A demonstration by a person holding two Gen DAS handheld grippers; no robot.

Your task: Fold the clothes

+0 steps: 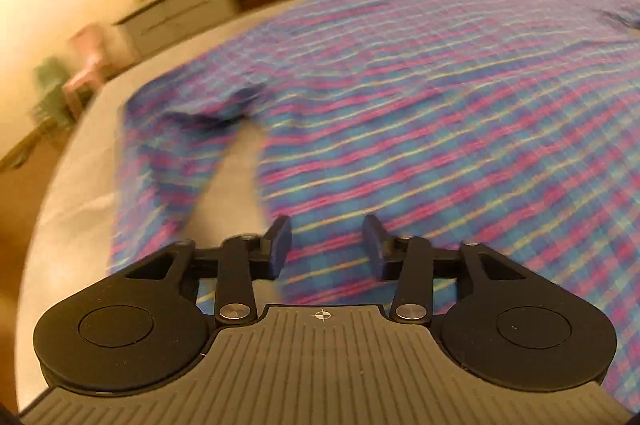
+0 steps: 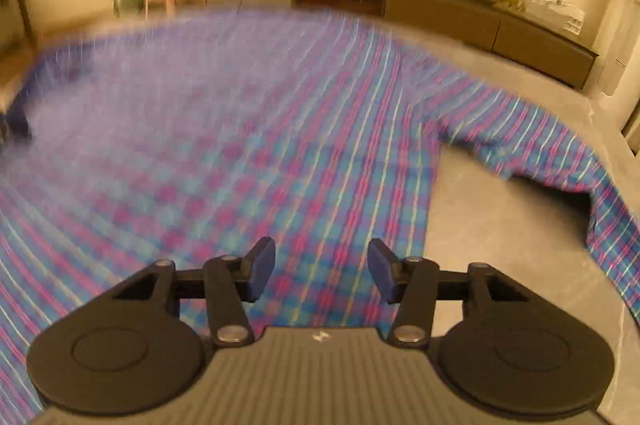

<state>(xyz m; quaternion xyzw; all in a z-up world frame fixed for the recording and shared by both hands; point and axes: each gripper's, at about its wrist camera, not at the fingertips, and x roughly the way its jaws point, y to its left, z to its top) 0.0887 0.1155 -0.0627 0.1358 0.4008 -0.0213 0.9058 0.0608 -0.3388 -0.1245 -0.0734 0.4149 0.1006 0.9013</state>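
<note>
Approach step: plaid shirt (image 1: pixel 420 97) flat on grey table (image 2: pixel 500 225), left gripper (image 1: pixel 327 245) and right gripper (image 2: pixel 322 269) fingers apart, empty; next, pinch hem at 6 o'clock.

The left gripper (image 1: pixel 326 243) has its jaws wide apart with nothing between them. The right gripper (image 2: pixel 321 269) also has its jaws wide apart, holding nothing. Both point forward and tip a little down.
</note>
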